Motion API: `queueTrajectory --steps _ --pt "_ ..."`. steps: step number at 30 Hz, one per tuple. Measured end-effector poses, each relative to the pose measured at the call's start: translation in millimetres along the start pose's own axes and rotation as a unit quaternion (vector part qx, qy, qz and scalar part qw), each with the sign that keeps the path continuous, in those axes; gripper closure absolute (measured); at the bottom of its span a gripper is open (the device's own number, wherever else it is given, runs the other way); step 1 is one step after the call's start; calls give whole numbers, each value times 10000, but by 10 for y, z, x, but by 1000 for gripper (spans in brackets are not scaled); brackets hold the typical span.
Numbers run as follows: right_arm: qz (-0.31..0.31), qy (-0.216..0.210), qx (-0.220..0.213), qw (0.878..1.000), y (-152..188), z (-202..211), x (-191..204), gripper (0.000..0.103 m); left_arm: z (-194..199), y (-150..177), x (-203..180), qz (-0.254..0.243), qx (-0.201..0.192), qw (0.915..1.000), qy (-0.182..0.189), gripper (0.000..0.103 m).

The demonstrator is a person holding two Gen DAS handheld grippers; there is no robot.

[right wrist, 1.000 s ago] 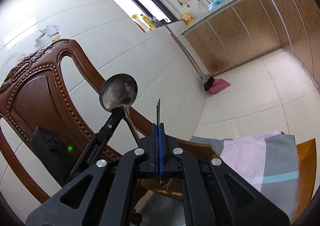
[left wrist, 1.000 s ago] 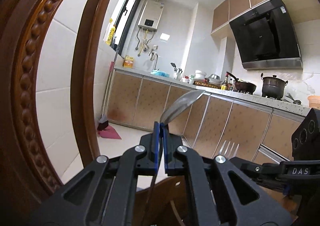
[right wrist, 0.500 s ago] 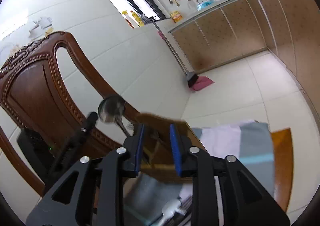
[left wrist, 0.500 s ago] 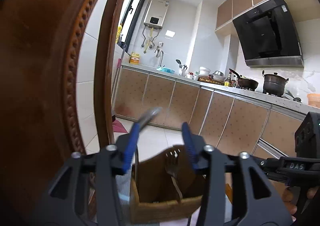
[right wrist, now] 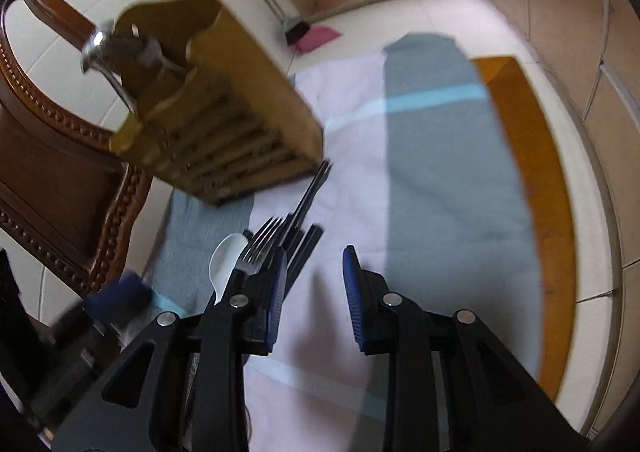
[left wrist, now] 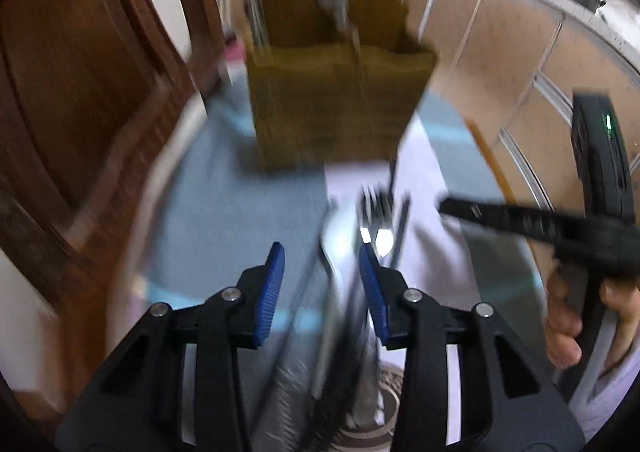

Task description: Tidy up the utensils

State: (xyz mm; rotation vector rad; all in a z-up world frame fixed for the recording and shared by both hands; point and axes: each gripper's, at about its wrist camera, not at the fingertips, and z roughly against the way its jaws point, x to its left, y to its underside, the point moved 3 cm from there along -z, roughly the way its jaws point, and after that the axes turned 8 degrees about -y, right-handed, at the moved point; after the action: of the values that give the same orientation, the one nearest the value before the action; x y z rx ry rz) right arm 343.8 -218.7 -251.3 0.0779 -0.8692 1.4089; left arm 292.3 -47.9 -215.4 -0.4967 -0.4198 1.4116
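A wooden utensil holder [left wrist: 336, 100] stands on a cloth-covered table; it also shows in the right wrist view [right wrist: 224, 120]. A fork [left wrist: 334, 8] and a spoon [right wrist: 120, 48] stand inside it. Loose utensils lie in front of it: a fork [left wrist: 374, 212], a white spoon [right wrist: 226, 256] and dark chopsticks [right wrist: 308, 196]. My left gripper [left wrist: 322, 284] is open and empty, low over the loose utensils. My right gripper [right wrist: 314, 288] is open and empty, just right of the loose pile; it shows at the right of the left wrist view [left wrist: 520, 218].
A grey, pink and blue cloth [right wrist: 440, 156] covers the orange table [right wrist: 548, 188]. A carved wooden chair back [right wrist: 52, 156] stands close behind the holder on the left. Kitchen cabinets [left wrist: 500, 40] and tiled floor lie beyond the table edge.
Both grippers let go of the spoon and fork, which now stand in the holder. Both opened and tilted down toward the loose utensils on the cloth.
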Motion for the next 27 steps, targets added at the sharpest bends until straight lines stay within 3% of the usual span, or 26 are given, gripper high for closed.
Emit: queueTrajectory --steps 3,6,7,9,10,18,27 --pt "4 106 -10 9999 13 -58 14 74 -135 104 -56 -16 404 9984 394 64" --pt "50 164 -7 9999 53 -72 4 73 -252 144 -151 -123 659 9972 343 64" --pt "85 211 3 9997 66 -82 2 73 -298 171 -158 -122 732 9967 344 67" --pt "142 318 18 9994 34 -114 33 74 -323 193 -149 -34 752 9964 395 88" --pt "180 384 34 9991 36 -126 34 74 -314 195 -127 21 752 9964 394 92" --pt "267 456 328 9981 38 -271 91 74 -186 279 224 388 712 9966 152 96" --pt "962 1268 448 9862 5 -551 354 73 -142 444 372 498 761 9958 59 96"
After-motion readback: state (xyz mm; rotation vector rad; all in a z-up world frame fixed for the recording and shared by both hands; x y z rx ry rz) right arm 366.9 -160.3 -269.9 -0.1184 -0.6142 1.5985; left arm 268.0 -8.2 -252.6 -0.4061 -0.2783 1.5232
